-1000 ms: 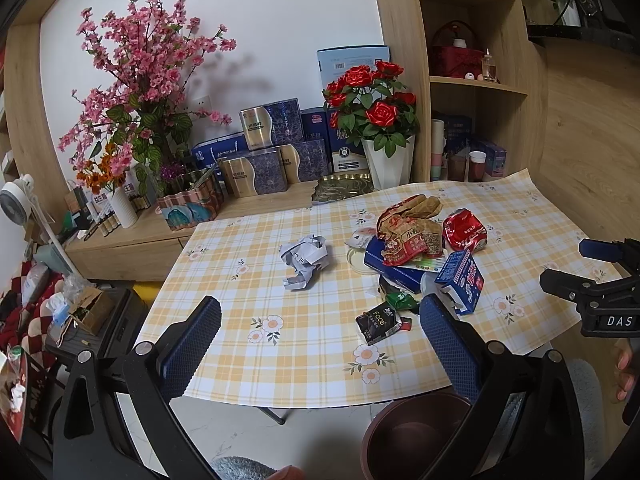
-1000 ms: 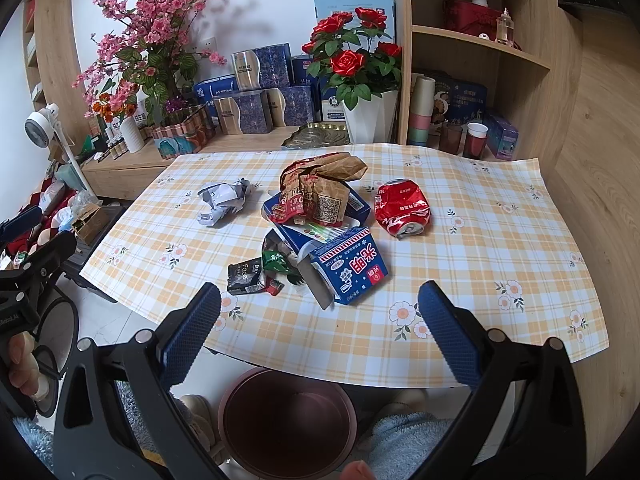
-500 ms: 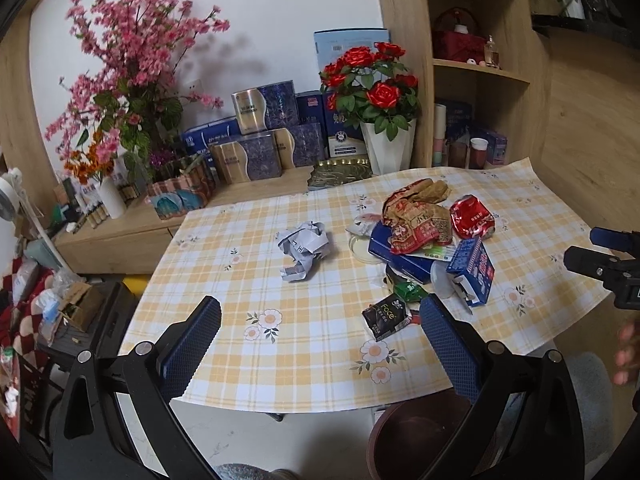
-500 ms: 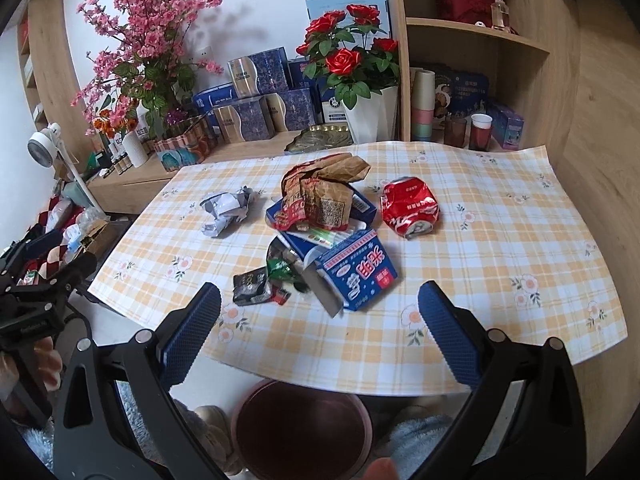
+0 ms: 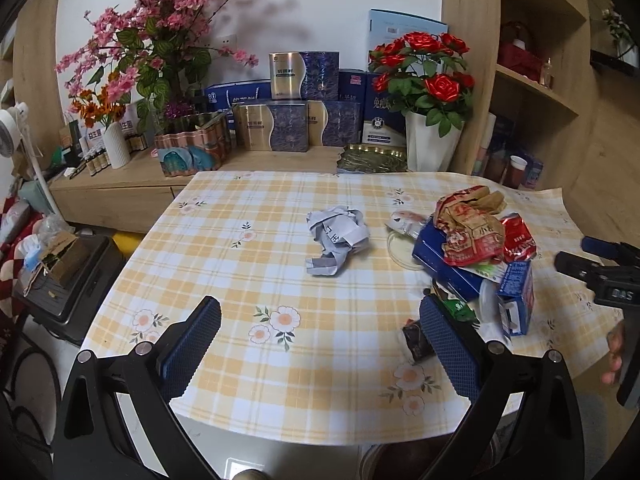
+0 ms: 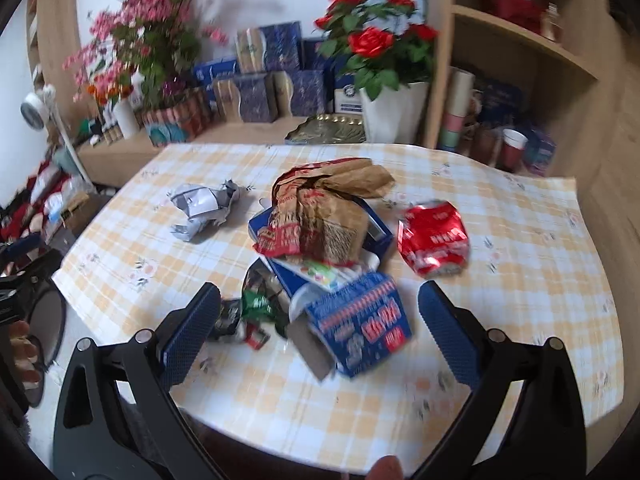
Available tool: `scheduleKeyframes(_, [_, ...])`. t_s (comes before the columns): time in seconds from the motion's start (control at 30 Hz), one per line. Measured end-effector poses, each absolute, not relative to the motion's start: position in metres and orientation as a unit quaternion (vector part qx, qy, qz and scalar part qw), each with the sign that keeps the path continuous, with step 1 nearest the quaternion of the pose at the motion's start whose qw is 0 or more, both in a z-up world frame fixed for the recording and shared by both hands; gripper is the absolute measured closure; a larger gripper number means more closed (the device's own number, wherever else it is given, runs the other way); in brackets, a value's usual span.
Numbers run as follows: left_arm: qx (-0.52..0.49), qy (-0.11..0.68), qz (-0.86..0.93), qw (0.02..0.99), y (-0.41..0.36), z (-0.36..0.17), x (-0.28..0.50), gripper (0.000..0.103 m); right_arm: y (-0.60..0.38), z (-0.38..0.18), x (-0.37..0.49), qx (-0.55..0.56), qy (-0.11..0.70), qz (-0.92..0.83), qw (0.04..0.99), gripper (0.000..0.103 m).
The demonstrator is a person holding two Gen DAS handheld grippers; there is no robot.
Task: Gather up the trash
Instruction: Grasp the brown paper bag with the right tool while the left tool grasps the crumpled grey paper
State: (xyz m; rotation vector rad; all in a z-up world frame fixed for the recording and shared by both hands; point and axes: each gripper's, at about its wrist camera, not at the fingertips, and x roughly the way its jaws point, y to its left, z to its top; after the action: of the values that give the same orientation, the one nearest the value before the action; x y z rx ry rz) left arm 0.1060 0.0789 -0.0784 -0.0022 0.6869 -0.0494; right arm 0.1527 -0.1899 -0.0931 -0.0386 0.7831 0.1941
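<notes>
L+R grippers [image 5: 320, 344] [image 6: 318, 340] wide, over trash pile [image 6: 320, 240]

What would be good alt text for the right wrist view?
The open right gripper hovers over a pile of trash on a yellow checked table: a blue carton, a brown paper bag, a red wrapper and crumpled grey paper.

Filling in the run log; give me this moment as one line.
phase: approach | left gripper: open, empty | right gripper: open, over blue carton | crumpled paper: untouched on table
</notes>
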Motion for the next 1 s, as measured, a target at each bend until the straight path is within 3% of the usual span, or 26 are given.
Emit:
scheduleKeyframes(0.4, [-0.047, 0.372, -0.014, 0.927, 0.101, -0.112, 0.148, 0.006, -0.16, -0.149, 0.299, -0.021, 0.453, 0.035, 0.89, 0.006])
scheduleKeyframes(0.6, [-0.087, 0.401, -0.033, 0.911, 0.108, -0.126, 0.159, 0.006, -0.162, -0.163, 0.311, -0.001, 0.474, 0.035, 0.88, 0.005])
scheduleKeyframes(0.7, [-0.107, 0.42, -0.042, 0.9, 0.111, -0.135, 0.164, 0.006, -0.162, -0.153, 0.305, 0.001, 0.46, 0.061, 0.886, 0.019])
scheduleKeyframes(0.77, [-0.136, 0.415, -0.054, 0.898, 0.117, -0.14, 0.167, 0.006, -0.164, -0.145, 0.298, 0.007, 0.444, 0.077, 0.893, 0.041])
scheduleKeyframes(0.8, [-0.152, 0.416, -0.059, 0.895, 0.119, -0.142, 0.17, 0.006, -0.165, -0.141, 0.294, 0.007, 0.438, 0.079, 0.895, 0.043])
scheduleKeyframes(0.87, [-0.187, 0.424, -0.071, 0.884, 0.123, -0.149, 0.181, 0.006, -0.167, -0.135, 0.288, 0.013, 0.426, 0.089, 0.9, 0.057])
scheduleKeyframes(1.0, [-0.24, 0.421, -0.088, 0.87, 0.128, -0.155, 0.21, 0.008, -0.174, -0.125, 0.274, 0.023, 0.4, 0.105, 0.91, 0.062])
